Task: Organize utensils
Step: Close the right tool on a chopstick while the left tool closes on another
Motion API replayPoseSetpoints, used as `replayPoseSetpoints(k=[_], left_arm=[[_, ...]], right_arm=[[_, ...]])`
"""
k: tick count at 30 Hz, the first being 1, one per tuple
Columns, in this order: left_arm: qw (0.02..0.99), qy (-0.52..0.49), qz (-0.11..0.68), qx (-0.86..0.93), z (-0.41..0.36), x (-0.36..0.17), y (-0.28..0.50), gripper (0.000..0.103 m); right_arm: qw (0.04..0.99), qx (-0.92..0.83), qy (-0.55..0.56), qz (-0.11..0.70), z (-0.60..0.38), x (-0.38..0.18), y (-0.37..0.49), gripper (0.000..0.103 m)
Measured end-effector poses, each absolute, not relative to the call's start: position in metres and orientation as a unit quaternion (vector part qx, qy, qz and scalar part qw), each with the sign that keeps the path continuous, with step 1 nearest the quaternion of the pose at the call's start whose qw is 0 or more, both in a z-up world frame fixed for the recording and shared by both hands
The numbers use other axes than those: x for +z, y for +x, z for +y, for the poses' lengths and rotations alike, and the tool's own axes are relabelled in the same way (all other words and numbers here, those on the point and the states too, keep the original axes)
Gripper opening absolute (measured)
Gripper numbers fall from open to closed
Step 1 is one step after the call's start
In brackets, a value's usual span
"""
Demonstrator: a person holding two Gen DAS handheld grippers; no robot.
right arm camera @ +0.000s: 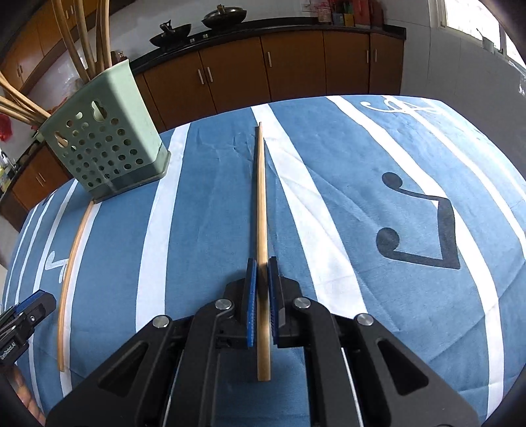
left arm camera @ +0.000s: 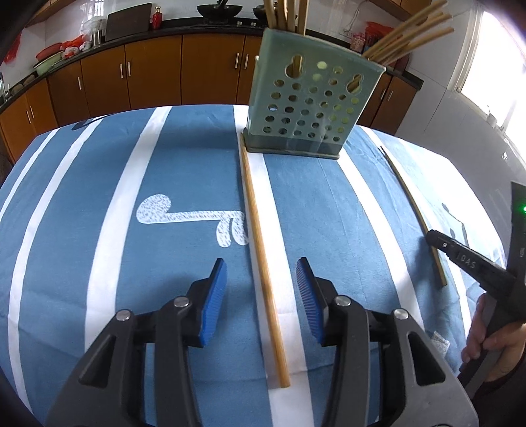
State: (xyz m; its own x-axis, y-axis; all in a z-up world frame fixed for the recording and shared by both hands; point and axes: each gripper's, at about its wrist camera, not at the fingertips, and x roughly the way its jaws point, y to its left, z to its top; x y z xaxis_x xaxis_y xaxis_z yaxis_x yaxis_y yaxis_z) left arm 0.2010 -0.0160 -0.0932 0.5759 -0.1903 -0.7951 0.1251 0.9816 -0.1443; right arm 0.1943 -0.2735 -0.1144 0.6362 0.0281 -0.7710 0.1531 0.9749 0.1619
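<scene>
A pale green perforated utensil holder (left arm camera: 309,98) stands on the blue striped cloth with several bamboo chopsticks (left arm camera: 411,31) upright in it. One loose chopstick (left arm camera: 263,249) lies on the cloth from the holder's base toward me. My left gripper (left arm camera: 261,266) is open astride it, its blue pads (left arm camera: 215,295) clear of the wood on both sides. My right gripper (right arm camera: 262,262) is shut on a second chopstick (right arm camera: 260,197) near its thick end; the stick points away, low over the cloth. The left wrist view shows that chopstick (left arm camera: 412,203) and right gripper (left arm camera: 433,238) at the right.
The holder (right arm camera: 105,141) is far left in the right wrist view, with the other chopstick (right arm camera: 70,269) and left gripper (right arm camera: 39,302) below it. A hand (left arm camera: 493,338) holds the right tool. Brown cabinets (left arm camera: 151,75) and a counter run behind the table.
</scene>
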Motion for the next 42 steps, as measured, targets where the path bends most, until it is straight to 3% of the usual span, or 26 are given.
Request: replayPoseSetpoints(k=[2,9,22,42], left_arm=[[0.887,-0.030,0.455,-0.079,-0.020,-0.099,0.204,0.040],[0.893,-0.014,0.448,-0.048,-0.020,-0.105,0.209,0.008],[0.893,-0.034,0.448,0.012,0.047,-0.102,0.223,0.008],[0.900,-0.010,0.435,0.001,0.042,-0.104,0.221,0.014]], right_arm=[[0.899,-0.035,0.104,0.424,-0.272,-0.114,0.193,0.008],[0.901,-0.027,0.097,0.423,-0.266,-0.113,0.195,0.008],[0.906,0.011,0.064,0.418,-0.247,-0.115,0.199,0.008],[0.907,0.005,0.041,0.418,-0.241,-0.115,0.199,0.009]])
